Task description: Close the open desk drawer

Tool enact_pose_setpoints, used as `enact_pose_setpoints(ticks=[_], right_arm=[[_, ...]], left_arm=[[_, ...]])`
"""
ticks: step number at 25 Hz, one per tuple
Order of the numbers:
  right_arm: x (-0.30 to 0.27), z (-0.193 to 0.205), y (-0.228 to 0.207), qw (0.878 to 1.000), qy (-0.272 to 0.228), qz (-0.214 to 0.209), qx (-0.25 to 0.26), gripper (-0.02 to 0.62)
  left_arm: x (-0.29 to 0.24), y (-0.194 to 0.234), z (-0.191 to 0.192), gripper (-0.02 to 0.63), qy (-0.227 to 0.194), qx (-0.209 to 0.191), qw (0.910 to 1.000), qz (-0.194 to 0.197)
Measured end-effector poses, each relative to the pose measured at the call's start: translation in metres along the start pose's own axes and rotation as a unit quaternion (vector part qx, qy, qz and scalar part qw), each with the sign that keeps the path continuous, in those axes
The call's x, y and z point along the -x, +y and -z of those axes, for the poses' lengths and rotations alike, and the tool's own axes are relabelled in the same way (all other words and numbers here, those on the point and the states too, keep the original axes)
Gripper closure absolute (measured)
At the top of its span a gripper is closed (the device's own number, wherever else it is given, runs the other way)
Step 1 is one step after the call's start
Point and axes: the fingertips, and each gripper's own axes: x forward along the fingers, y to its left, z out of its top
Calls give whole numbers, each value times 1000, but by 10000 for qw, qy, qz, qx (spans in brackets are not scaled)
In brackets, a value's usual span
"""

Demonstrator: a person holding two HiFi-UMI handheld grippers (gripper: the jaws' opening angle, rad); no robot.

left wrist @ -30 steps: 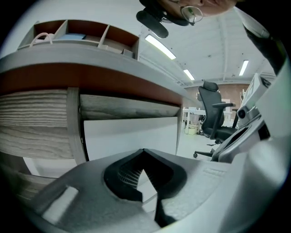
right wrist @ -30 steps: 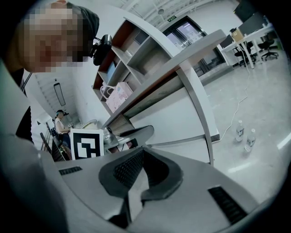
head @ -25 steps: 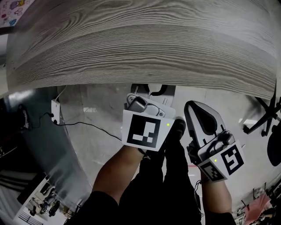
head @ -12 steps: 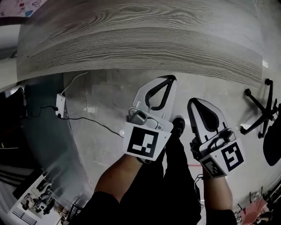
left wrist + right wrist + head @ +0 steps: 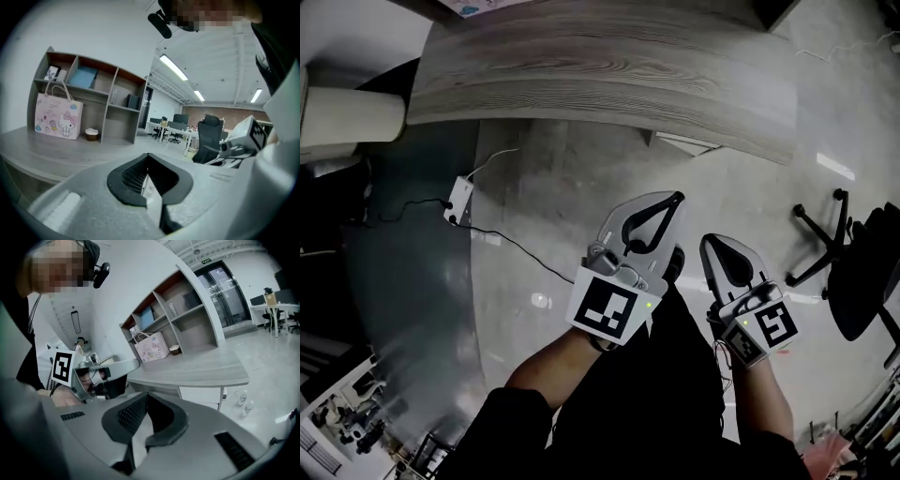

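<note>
Your left gripper (image 5: 661,208), right gripper (image 5: 719,248): jaws clenched, nothing between, both near your body. Drawer (image 5: 682,142) under right end of desk (image 5: 609,66), well apart. Risk: off-centre push with one tip, drawer skews, jams half-shut.

Far left, pink bag (image 5: 57,119) before open shelving (image 5: 108,101), small bowl (image 5: 92,135) beside; right, black office chair (image 5: 862,281); white power strip (image 5: 457,200) on floor (image 5: 581,187).
</note>
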Motion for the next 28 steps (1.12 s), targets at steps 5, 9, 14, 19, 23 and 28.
enact_pose_setpoints(ticks=[5,9,14,19,23,28], right_arm=[[55,-29,81,9992,-371,26,116,583],[86,-51,132,9962,-732,-143,452,582],[133,-70,185,9912,-992,-407,776,581],[192,-74,227,9858,-1371,-466,851,583],[242,-74,265,9764,-1736,-637,1116,583],[287,-60,312,9694,-1773,-1009,1366,583]], left_arm=[[86,-43,-53,600,-150,-5,9992,366],[137,-64,-75,600,-83,-232,9989,403],[190,-104,-108,600,-197,-567,9976,358],[242,-164,-121,600,-267,-774,9964,229],[278,-208,-131,600,-387,-878,9953,88],[320,-242,-145,600,-524,-1026,9933,-80]])
